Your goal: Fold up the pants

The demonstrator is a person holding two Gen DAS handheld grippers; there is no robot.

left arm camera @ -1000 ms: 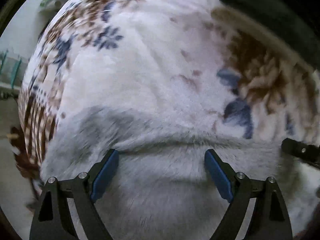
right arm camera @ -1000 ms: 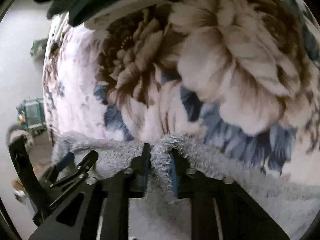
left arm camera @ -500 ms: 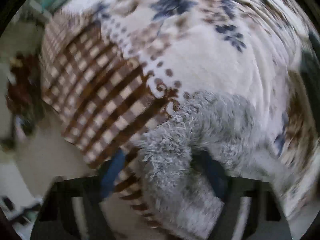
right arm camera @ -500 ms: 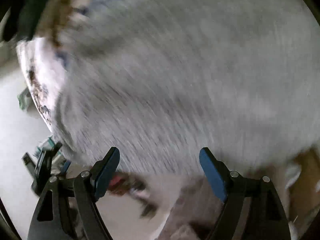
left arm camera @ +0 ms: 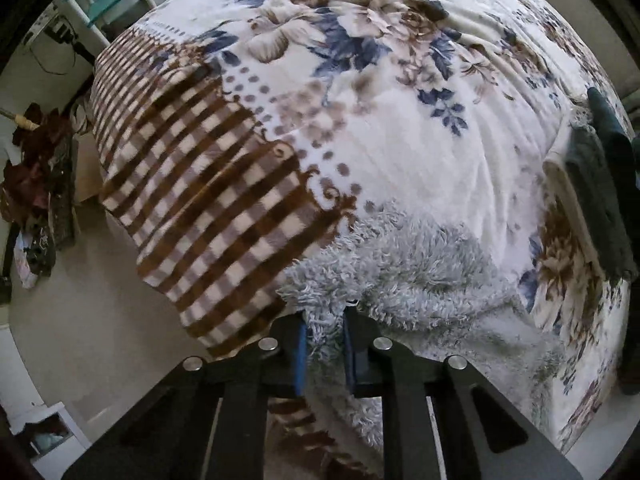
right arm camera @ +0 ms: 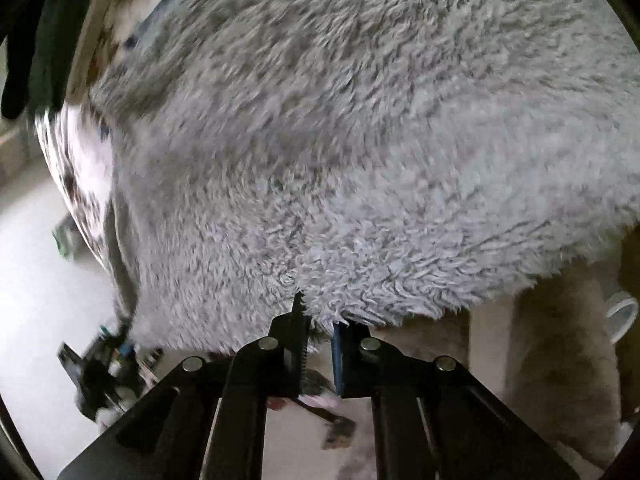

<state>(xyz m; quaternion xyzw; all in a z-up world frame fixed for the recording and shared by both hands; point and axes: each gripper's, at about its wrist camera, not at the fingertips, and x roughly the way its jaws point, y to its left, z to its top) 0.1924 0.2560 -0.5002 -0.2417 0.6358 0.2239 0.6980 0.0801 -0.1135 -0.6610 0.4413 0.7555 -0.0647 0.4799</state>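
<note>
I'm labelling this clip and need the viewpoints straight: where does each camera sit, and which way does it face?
Left wrist: on the left gripper, looking along its fingers across the floral blanket on the bed; the jaws pinch the grey fleece pants.
Right wrist: on the right gripper, facing the pants close up, blurred; its jaws grip their lower edge.
Shared: both show the pants, the blanket and dark green clothing.

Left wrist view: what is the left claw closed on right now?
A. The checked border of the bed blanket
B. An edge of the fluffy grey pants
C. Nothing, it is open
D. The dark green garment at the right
B: the left claw pinches a tuft of the fluffy grey pants between its blue pads, just past the blanket's checked border.
</note>
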